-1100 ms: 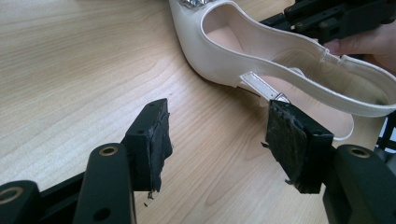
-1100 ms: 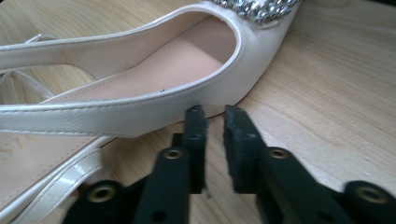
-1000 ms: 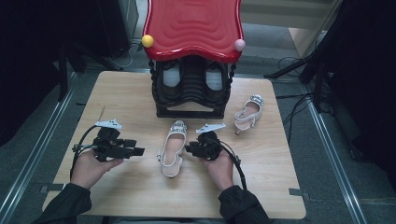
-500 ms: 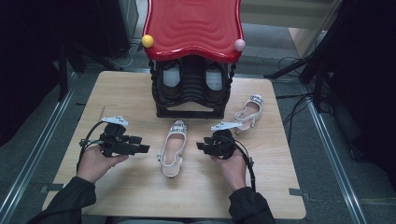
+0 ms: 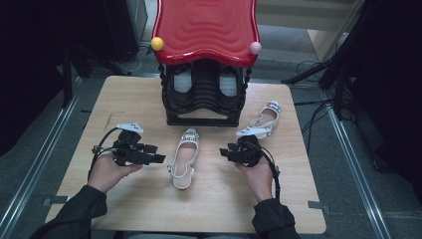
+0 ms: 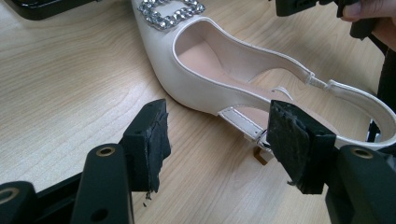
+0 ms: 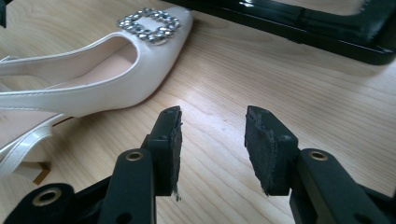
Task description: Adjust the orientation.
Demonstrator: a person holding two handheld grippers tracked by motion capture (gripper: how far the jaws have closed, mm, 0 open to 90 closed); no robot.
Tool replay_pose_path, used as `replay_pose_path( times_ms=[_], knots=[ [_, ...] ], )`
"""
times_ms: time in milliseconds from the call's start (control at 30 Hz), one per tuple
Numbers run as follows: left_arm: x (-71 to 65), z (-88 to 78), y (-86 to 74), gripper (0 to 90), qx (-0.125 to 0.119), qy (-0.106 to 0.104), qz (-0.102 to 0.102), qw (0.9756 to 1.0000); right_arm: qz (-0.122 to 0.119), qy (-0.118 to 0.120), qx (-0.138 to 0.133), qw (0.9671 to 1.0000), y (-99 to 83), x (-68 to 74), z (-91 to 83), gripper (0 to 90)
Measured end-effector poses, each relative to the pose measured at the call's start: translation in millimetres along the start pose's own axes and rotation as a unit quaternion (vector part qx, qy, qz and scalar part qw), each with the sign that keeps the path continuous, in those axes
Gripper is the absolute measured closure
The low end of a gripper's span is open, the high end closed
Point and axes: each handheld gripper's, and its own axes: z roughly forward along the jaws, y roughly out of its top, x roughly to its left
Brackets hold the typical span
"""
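A white slingback shoe [image 5: 184, 158] with a rhinestone buckle lies on the wooden table [image 5: 124, 99], toe toward the rack. My left gripper [image 5: 159, 159] is just left of it, open, and points at its heel end. In the left gripper view the shoe [image 6: 205, 51] lies right ahead of the open left gripper [image 6: 215, 121]. My right gripper [image 5: 225, 151] hovers to the shoe's right, apart from it. Its jaws have just been opening, and nothing is between them. The right gripper view has the shoe [image 7: 116, 70] to the left of the right gripper [image 7: 212, 116].
A black shoe rack [image 5: 204, 107] with a red wavy top [image 5: 206, 27] stands at the back middle, with shoes inside. A second white shoe [image 5: 261, 122] lies to its right. The rack's base [image 7: 303, 28] runs across the top of the right gripper view.
My right gripper has drawn back to the right, away from the shoe's side. The left gripper has edged slightly toward the shoe. The shoe has not moved.
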Motion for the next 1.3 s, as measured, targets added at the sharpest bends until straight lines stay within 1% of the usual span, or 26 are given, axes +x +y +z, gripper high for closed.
replay_pose_path(
  times_ms=[133,233,300,367,467,600,633,667,700,733,800,833,900,1100,1133,1300],
  knots=[
    [-0.5,0.2,-0.5,38.8,0.001,0.002,0.002,1.0000,0.011,-0.005,-0.006,0.9999,0.9,-8.8,-3.1,57.2],
    [-1.0,-1.0,-1.3,38.8,-0.006,-0.013,-0.004,0.9999,0.022,-0.009,-0.013,0.9996,3.2,-16.3,-4.4,57.2],
    [-1.5,-2.1,-2.1,38.8,-0.006,-0.018,-0.005,0.9998,0.030,-0.013,-0.013,0.9994,4.6,-22.0,-4.7,57.4],
    [-1.6,-3.0,-3.1,38.8,-0.006,-0.015,-0.004,0.9999,0.034,-0.021,-0.017,0.9991,6.1,-28.8,-5.3,58.8],
    [-2.0,-3.6,-5.1,38.8,-0.003,-0.007,-0.003,1.0000,0.045,-0.025,-0.019,0.9985,8.4,-37.4,-6.2,60.1],
    [-2.4,-4.5,-7.2,38.8,-0.001,-0.004,-0.004,1.0000,0.057,-0.037,-0.026,0.9974,12.7,-49.9,-8.8,62.8],
    [-2.4,-4.9,-8.0,38.8,-0.002,-0.003,-0.006,1.0000,0.057,-0.040,-0.031,0.9971,13.1,-53.3,-8.8,64.1],
    [-2.2,-5.2,-8.4,38.8,-0.001,-0.003,-0.005,1.0000,0.064,-0.041,-0.031,0.9966,13.5,-56.5,-9.4,65.2],
    [-2.2,-6.1,-9.2,38.8,-0.001,0.001,-0.005,1.0000,0.063,-0.044,-0.032,0.9966,13.8,-59.1,-9.5,67.6],
    [-2.2,-6.6,-9.8,38.8,-0.001,0.001,-0.007,1.0000,0.070,-0.040,-0.032,0.9962,14.1,-61.4,-10.1,70.8],
    [-1.9,-7.6,-11.1,38.8,-0.001,0.002,-0.007,1.0000,0.074,-0.040,-0.034,0.9959,14.8,-63.9,-10.2,76.9],
    [-1.9,-7.6,-11.6,38.8,-0.001,0.005,-0.007,1.0000,0.071,-0.048,-0.036,0.9956,15.1,-65.0,-10.2,80.4],
    [-1.9,-7.8,-12.6,38.8,0.002,0.007,-0.007,1.0000,0.080,-0.052,-0.038,0.9947,15.2,-65.6,-9.8,83.6],
    [-1.9,-9.3,-14.1,38.8,-0.001,0.010,-0.011,0.9999,0.080,-0.056,-0.039,0.9945,15.8,-66.0,-8.7,84.5],
    [-1.4,-9.8,-14.0,38.8,0.000,0.008,-0.011,0.9999,0.080,-0.056,-0.038,0.9945,15.7,-65.9,-8.8,84.5],
    [-0.2,-9.7,-12.8,38.8,-0.003,0.011,-0.009,0.9999,0.082,-0.059,-0.037,0.9942,14.8,-66.0,-10.2,85.5]
  ],
)
